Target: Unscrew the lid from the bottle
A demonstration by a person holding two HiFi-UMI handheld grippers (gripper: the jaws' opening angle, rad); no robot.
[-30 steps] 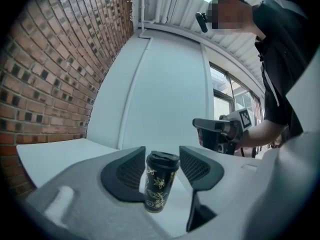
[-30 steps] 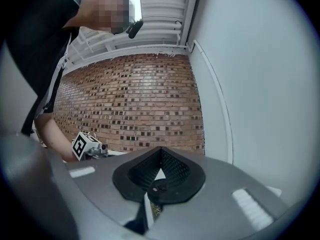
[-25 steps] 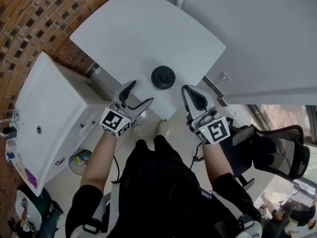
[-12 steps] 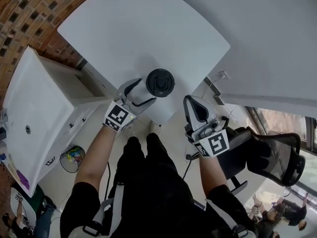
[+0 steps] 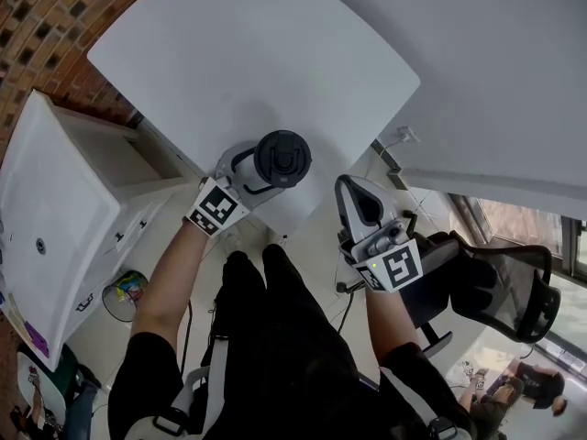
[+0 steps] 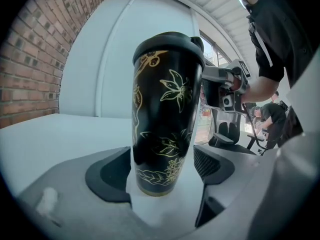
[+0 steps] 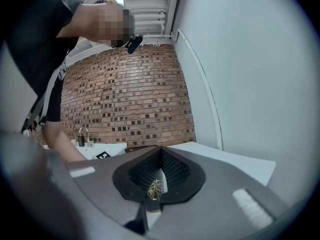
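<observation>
A black bottle (image 5: 280,159) with gold flower print (image 6: 167,114) and a black lid (image 6: 169,43) stands upright near the front edge of the white table (image 5: 229,53). My left gripper (image 5: 246,174) reaches in from the left and is open, with the bottle's lower part between its jaws. Its left pad (image 6: 112,171) lies right against the bottle's side. Its right pad (image 6: 212,164) leaves a thin strip of white at the base. My right gripper (image 5: 356,195) hangs off the table's front edge, right of the bottle. It is shut and empty (image 7: 159,181).
A white cabinet with a sink (image 5: 55,236) stands at the left against a brick wall (image 5: 37,26). A small bin (image 5: 124,296) sits on the floor below it. A black office chair (image 5: 500,291) is at the right, and a white wall (image 5: 495,71) runs behind the table.
My left gripper has moved from in front of the table edge in over the table, so its jaws now flank the bottle. The right gripper has barely shifted.
</observation>
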